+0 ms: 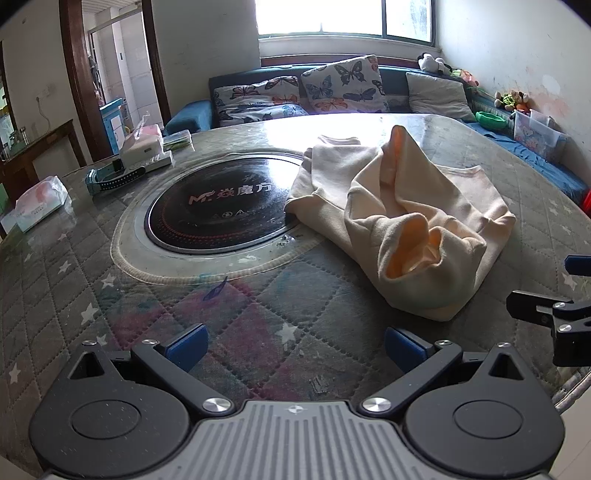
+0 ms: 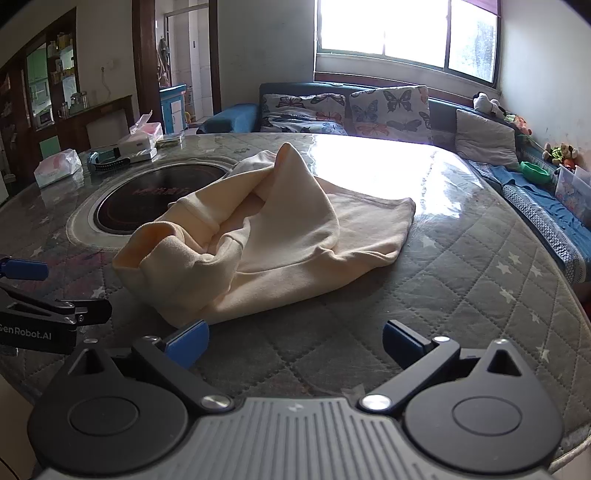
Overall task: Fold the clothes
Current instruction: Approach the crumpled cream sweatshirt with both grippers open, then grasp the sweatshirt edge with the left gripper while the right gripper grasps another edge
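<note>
A cream garment (image 1: 402, 218) lies crumpled on the round table (image 1: 258, 295), its far-left edge overlapping the rim of the black inset cooktop (image 1: 218, 206). Both the left gripper (image 1: 295, 349) and the right gripper (image 2: 295, 343) hover near the table's front edge, jaws spread wide and holding nothing. The cooktop bears a logo with Chinese characters; the left gripper's side reads "SenRobot.AI" in the right wrist view. A quilted, star-patterned cover lies under a glossy sheet. Beyond stand a sofa (image 2: 369, 107) with butterfly cushions and a bright window (image 2: 406, 33).

Left hand-held gripper (image 1: 293, 349) and right hand-held gripper (image 2: 295, 345) both gape wide.
</note>
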